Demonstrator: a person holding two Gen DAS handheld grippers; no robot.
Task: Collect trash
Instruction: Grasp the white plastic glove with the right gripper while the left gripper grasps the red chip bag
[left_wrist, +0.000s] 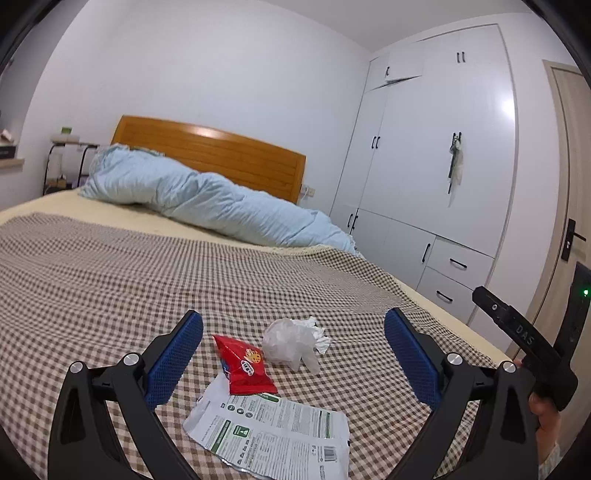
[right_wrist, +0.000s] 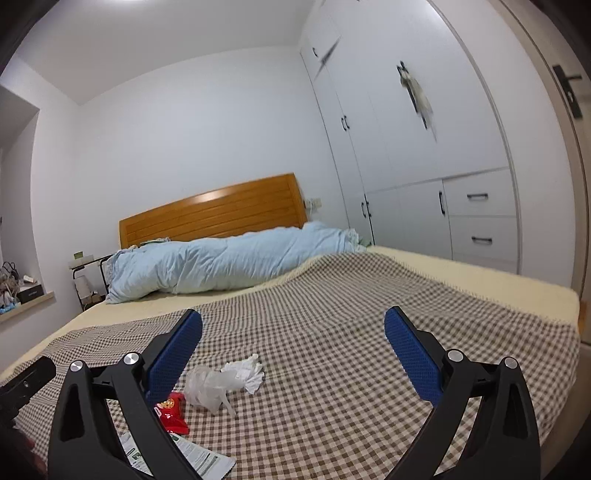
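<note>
Three bits of rubbish lie close together on the bed's checked blanket (left_wrist: 110, 266), a brown-and-cream woven cloth stretched flat over a pale yellow mattress cover. The red snack packet (left_wrist: 244, 365) is glossy and a little puffed, with a cartoon print on its face; its lower edge overlaps the flattened white wrapper (left_wrist: 273, 430), a torn foil-lined sheet with green panels and small print, lying nearest the foot of the bed. Just beside the packet, touching or nearly so, sits a crumpled clear plastic bag (left_wrist: 290, 345) with a wad of white tissue (left_wrist: 317, 332) bunched against its far side. The left hand-held gripper (left_wrist: 293, 354) hangs over this little heap, released, its two blue dimpled pads standing wide with the packet and the bag between them and nothing held. The right hand-held gripper (right_wrist: 293, 354) is likewise spread apart and empty, over bare blanket to the right of the pile, so the plastic bag shows just inside its left pad. At the head of the bed a rumpled pale-blue duvet (left_wrist: 207, 199) lies in a long soft roll against the slatted orange wooden headboard (left_wrist: 221, 151), and smooth white wardrobe doors (left_wrist: 436, 147) with slim black handles fill the wall to the right.
</note>
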